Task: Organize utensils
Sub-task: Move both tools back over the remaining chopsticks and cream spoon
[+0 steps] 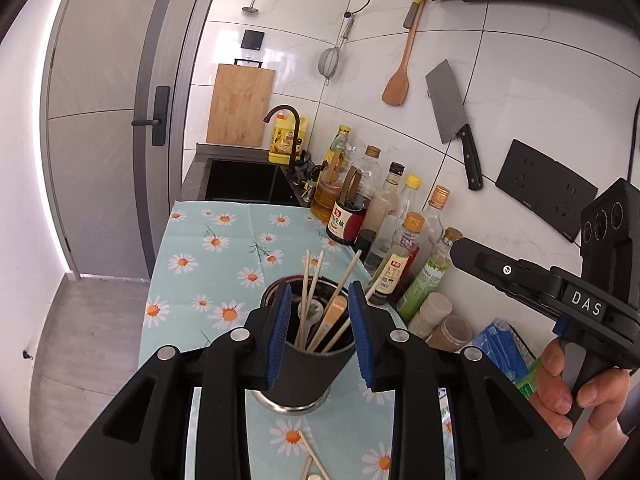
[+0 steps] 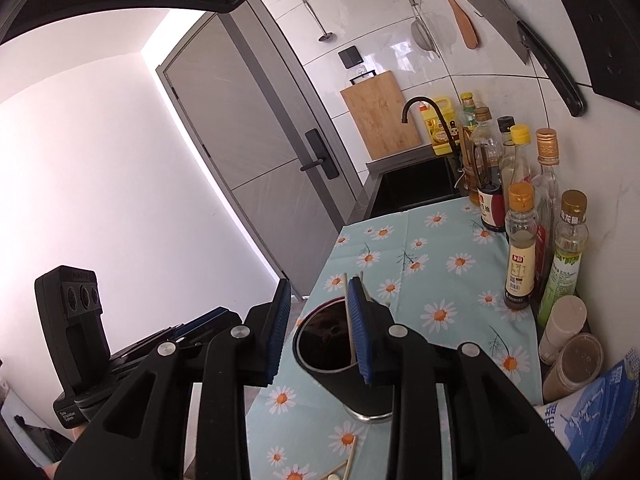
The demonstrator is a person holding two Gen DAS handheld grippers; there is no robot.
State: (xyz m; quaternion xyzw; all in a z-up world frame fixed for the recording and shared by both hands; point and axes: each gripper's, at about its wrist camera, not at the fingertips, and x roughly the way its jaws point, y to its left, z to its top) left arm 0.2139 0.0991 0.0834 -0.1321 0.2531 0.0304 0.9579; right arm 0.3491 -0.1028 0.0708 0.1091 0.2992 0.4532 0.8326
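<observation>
Utensil holder (image 1: 308,364): dark cup w/ steel base, upright on the table (image 1: 208,248) near its front edge, on the daisy-print cloth. Inside: several chopsticks (image 1: 310,280) leaning on the rim, a wooden-handled utensil, and what looks like a pale spoon.

Left gripper (image 1: 320,336): jaws straddle the cup body, blue pads on either side at rim height. Pads look touching or almost touching the wall; can't confirm a firm clamp. Judgement: it's there to steady the cup so it doesn't tip or slide when more sticks drop in.

Right gripper (image 2: 320,332): jaws wide open, nothing held. One pad sits over the cup mouth, the other outside the rim on the table-edge side. Judgement: either just above a drop point or lining up for the next pick, can't say which.

Loose chopsticks (image 2: 348,460) lie on the cloth in front of the cup, near the bottom of both views, so the task isn't finished. They're thin and flat on fabric, so likely fiddly to pinch; prob need a low, angled approach.

Outward: row of sauce/oil bottles (image 2: 520,240) along the wall side, close to the cup, so a swing risk for the right gripper. Spice jars and a blue packet sit nearer. Sink (image 1: 244,180) beyond the cloth; cutting board, cleaver, spatula on the wall.
</observation>
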